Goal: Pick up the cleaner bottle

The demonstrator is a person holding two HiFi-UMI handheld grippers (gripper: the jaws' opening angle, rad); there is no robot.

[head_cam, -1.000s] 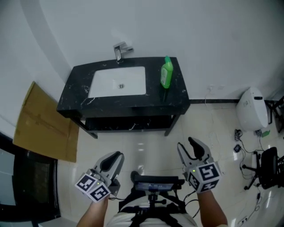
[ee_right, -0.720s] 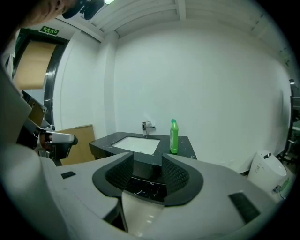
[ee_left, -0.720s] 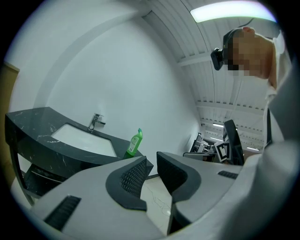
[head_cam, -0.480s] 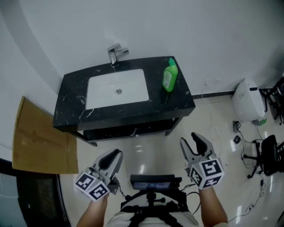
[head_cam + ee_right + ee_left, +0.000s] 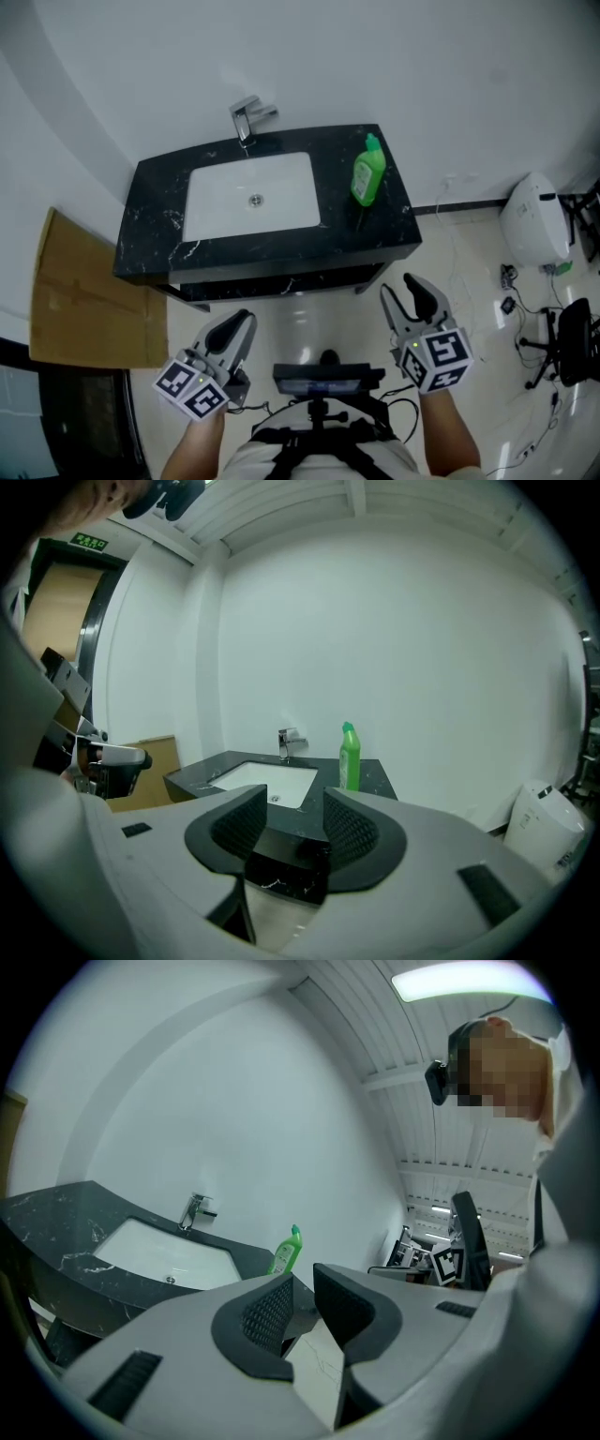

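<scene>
The green cleaner bottle stands upright at the right end of a black marble vanity top, beside the white sink basin. It also shows as the bottle in the left gripper view and the bottle in the right gripper view. My left gripper hovers over the floor well short of the vanity, jaws a narrow gap apart and empty. My right gripper is held nearer the bottle's side, still far from it, jaws wider apart with nothing between them.
A chrome faucet rises behind the basin. A brown cardboard sheet leans at the left wall. A white appliance, floor cables and a black chair crowd the right. A dark shelf runs under the vanity.
Both grippers have come forward toward the vanity, which now sits lower and larger in the head view. Jaw gaps look the same.
</scene>
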